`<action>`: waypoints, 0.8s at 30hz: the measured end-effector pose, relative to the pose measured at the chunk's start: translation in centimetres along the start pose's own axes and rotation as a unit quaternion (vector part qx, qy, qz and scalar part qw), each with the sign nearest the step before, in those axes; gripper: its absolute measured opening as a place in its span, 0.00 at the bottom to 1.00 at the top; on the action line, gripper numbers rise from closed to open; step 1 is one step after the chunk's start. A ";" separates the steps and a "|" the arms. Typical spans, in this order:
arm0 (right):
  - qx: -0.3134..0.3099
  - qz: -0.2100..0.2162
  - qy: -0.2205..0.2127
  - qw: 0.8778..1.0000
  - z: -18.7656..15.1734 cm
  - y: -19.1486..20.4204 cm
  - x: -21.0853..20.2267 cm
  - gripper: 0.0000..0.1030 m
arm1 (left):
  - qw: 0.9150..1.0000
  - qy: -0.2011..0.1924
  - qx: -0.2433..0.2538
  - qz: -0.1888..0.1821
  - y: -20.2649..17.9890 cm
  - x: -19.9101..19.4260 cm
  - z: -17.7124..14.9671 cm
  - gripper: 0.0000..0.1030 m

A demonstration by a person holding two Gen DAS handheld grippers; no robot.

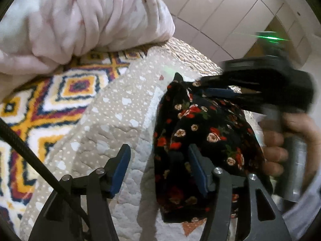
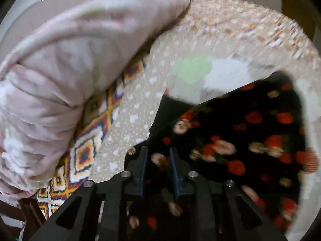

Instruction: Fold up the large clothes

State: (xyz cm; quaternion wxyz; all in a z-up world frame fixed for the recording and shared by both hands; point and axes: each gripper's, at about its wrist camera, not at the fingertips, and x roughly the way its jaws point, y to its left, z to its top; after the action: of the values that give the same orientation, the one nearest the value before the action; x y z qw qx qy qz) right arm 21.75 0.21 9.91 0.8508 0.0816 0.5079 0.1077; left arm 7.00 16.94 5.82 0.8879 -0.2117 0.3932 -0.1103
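Left wrist view: the left tool [image 1: 158,166] stands spread and grips nothing. The black garment printed with red and cream flowers [image 1: 200,136] hangs bunched over the beige dotted quilt on the bed [image 1: 112,108], its top pinched by the right tool [image 1: 197,89]. That small bite risks slipping.

Right wrist view: fabric lies between the pads [image 2: 144,166]. A slip would drop it back in a heap.
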 end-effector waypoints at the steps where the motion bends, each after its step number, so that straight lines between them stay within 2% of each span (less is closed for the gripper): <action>1: 0.001 0.003 -0.015 1.000 -0.5 -0.5 -1.8 0.43 | 1.000 -0.008 0.005 0.008 -0.2 -0.3 -0.2 0.59; 2: 0.000 0.000 -0.028 1.000 -1.2 -1.0 -3.7 0.52 | 1.000 -0.014 0.009 0.016 -0.4 -0.6 -0.4 0.61; 5: -0.020 -0.028 -0.051 0.998 -4.2 -2.9 -8.8 0.62 | 0.999 -0.030 0.018 0.035 -1.1 -1.5 -0.9 0.66; 8: -0.041 -0.060 -0.053 0.996 -7.5 -4.6 -11.5 0.62 | 0.997 -0.041 0.033 0.054 -2.0 -2.5 -1.4 0.72; 11: -0.051 -0.067 -0.046 0.995 -10.4 -6.4 -12.6 0.62 | 0.997 -0.038 0.034 0.058 -2.0 -3.2 -1.7 0.76; 13: -0.037 -0.047 -0.040 0.997 -11.4 -7.7 -12.5 0.62 | 0.999 -0.026 0.019 0.038 -1.6 -3.5 -1.3 0.79; 15: -0.002 -0.024 -0.041 0.999 -12.1 -9.7 -12.0 0.67 | 1.000 -0.016 0.001 0.017 -1.1 -3.6 -0.6 0.86; 16: 0.015 -0.019 -0.046 0.999 -12.3 -10.8 -11.7 0.72 | 1.000 -0.011 -0.001 0.010 -1.1 -3.6 -0.3 0.86; 18: 0.052 -0.013 -0.053 0.997 -12.5 -13.2 -10.9 0.74 | 1.000 -0.002 0.007 -0.002 -1.5 -3.3 0.4 0.86; 22: 0.141 0.035 -0.063 0.987 -13.2 -18.0 -9.8 0.75 | 0.999 -0.006 0.047 0.021 -3.1 -2.8 1.3 0.86; 24: 0.164 0.051 -0.065 0.983 -13.4 -19.5 -9.5 0.75 | 0.997 -0.009 0.061 0.040 -4.0 -2.5 1.1 0.86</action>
State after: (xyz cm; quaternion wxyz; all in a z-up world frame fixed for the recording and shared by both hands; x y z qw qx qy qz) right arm 7.51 -20.68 6.77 0.8502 0.2527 0.4578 0.0609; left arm 6.09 14.65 9.96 0.9064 -0.1420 0.3859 -0.0968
